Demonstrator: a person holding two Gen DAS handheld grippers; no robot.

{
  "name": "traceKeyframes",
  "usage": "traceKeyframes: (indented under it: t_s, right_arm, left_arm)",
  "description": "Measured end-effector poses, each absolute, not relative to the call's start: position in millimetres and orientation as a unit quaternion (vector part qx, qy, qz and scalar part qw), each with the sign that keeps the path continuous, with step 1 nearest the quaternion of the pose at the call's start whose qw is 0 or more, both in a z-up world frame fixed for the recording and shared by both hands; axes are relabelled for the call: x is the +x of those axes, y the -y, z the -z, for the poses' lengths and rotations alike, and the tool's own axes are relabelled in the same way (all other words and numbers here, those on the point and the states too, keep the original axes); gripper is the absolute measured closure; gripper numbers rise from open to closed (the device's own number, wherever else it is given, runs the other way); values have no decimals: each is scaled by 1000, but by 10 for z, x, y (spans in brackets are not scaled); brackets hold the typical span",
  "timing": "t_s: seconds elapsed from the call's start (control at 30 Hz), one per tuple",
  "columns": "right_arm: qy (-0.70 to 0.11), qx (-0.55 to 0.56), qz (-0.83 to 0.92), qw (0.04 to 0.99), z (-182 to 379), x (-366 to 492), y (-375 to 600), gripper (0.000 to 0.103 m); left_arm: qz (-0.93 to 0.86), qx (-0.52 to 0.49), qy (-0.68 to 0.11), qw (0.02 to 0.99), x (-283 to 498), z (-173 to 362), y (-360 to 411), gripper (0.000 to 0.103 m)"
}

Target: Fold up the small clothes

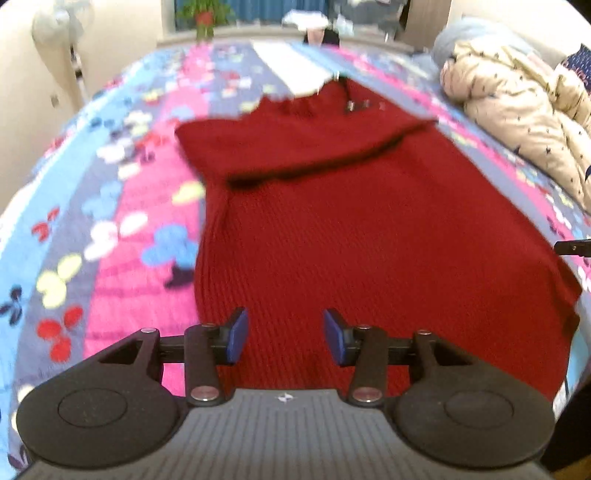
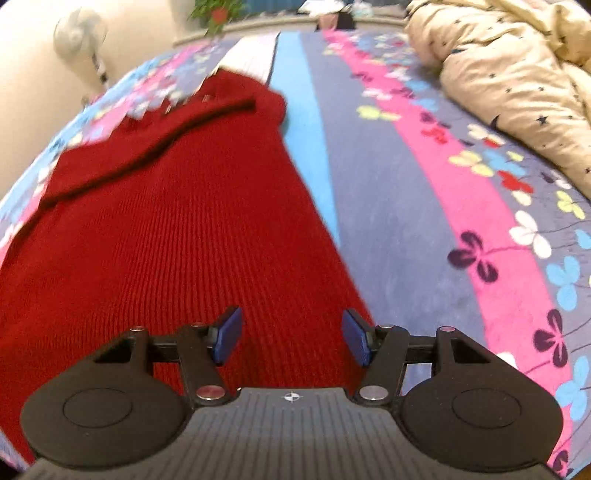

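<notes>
A dark red ribbed knit sweater (image 1: pixel 332 229) lies flat on the bed, its sleeve folded across the upper part. My left gripper (image 1: pixel 285 336) hovers over the sweater's near left part, its blue pads (image 1: pixel 236 334) apart with nothing between them. In the right wrist view the same sweater (image 2: pixel 177 240) fills the left half. My right gripper (image 2: pixel 291 338) stands open above the sweater's near right edge, with only fabric below the gap. A black tip of the other gripper (image 1: pixel 572 248) shows at the right edge of the left wrist view.
The bed carries a floral cover (image 2: pixel 461 206) striped in pink, blue and grey. A beige star-print duvet (image 2: pixel 517 74) is bunched at the far right. A white folded cloth (image 1: pixel 291 62) lies beyond the sweater. A standing fan (image 2: pixel 79 33) and a potted plant (image 2: pixel 218 14) are behind the bed.
</notes>
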State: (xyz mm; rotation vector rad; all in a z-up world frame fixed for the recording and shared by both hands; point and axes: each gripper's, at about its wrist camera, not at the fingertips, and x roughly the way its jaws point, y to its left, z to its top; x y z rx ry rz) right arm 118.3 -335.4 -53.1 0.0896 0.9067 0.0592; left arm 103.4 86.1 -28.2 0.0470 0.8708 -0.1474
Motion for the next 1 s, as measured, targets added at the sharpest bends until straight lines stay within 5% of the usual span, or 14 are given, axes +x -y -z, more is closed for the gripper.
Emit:
traceKeyframes:
  t_s: [0.37, 0.43, 0.6, 0.83, 0.87, 0.93, 0.97, 1.0]
  right_arm:
    - [-442, 57, -35, 894, 502, 1554, 3070, 41]
    - [-466, 40, -45, 883, 567, 1627, 2958, 41]
    - [-471, 17, -62, 880, 584, 1719, 2834, 41]
    - [-481, 32, -55, 875, 641, 1856, 2938, 41]
    - [-481, 33, -56, 874, 646, 1862, 2942, 41]
    - [-483, 32, -60, 873, 662, 1877, 2962, 41]
    - [-483, 31, -59, 873, 670, 1890, 2970, 41]
    - [-485, 32, -58, 872, 681, 1906, 2983, 41]
  left_arm:
    - [79, 45, -342, 935, 1825, -5, 212, 57]
    - [83, 50, -338, 936, 2068, -30, 484, 51]
    - [80, 70, -335, 936, 2867, 79, 1184, 14]
    - [82, 162, -353, 918, 3824, 542, 1992, 13]
    - [81, 182, -355, 913, 3926, 623, 2074, 15]
    - [80, 217, -353, 906, 4051, 734, 2109, 42]
    - [84, 231, -354, 902, 4102, 758, 2092, 78]
    - [90, 236, -356, 900, 4139, 749, 2039, 88]
